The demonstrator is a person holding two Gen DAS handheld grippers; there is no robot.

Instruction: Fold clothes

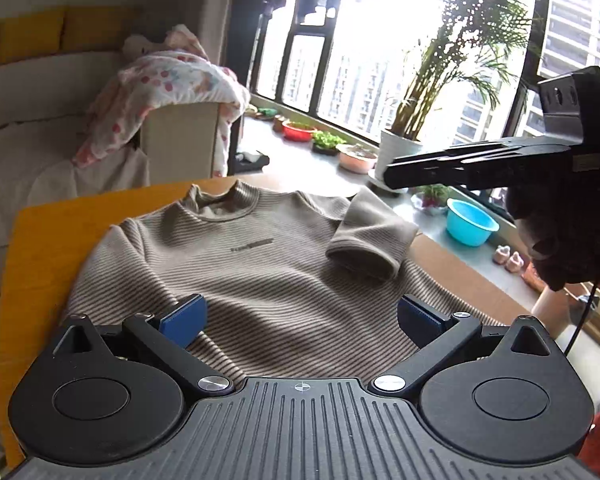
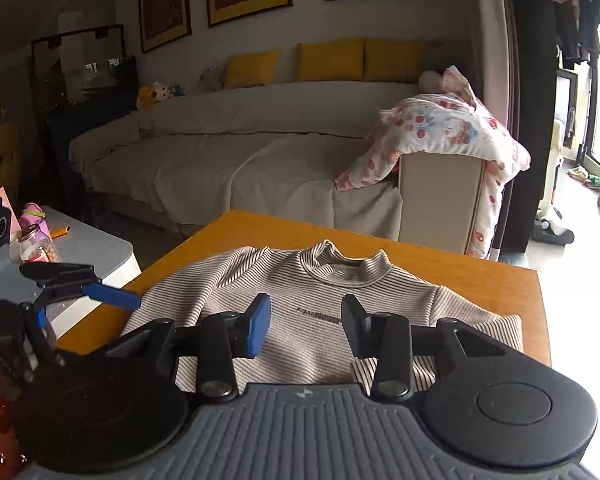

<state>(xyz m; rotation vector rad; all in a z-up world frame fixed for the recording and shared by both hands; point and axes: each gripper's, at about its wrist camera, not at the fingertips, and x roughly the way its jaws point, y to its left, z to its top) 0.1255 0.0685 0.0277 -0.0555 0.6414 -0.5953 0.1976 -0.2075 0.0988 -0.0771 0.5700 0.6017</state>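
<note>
Striped sweater (image 1: 236,264) lies front-up on the orange table (image 1: 44,240), collar at the far edge, one sleeve (image 1: 370,232) already folded in across the chest beside the small printed logo. Your left gripper (image 1: 298,316) hangs over the hem with fingers spread wide and empty; your right gripper (image 2: 306,320) hovers above the chest, fingers moderately apart, holding nothing. The other sleeve seems tucked under or hidden, though the views are too dim to say. When you next pinch cloth, take one layer cleanly near an edge and keep the fold line parallel to the sweater's side seam.
</note>
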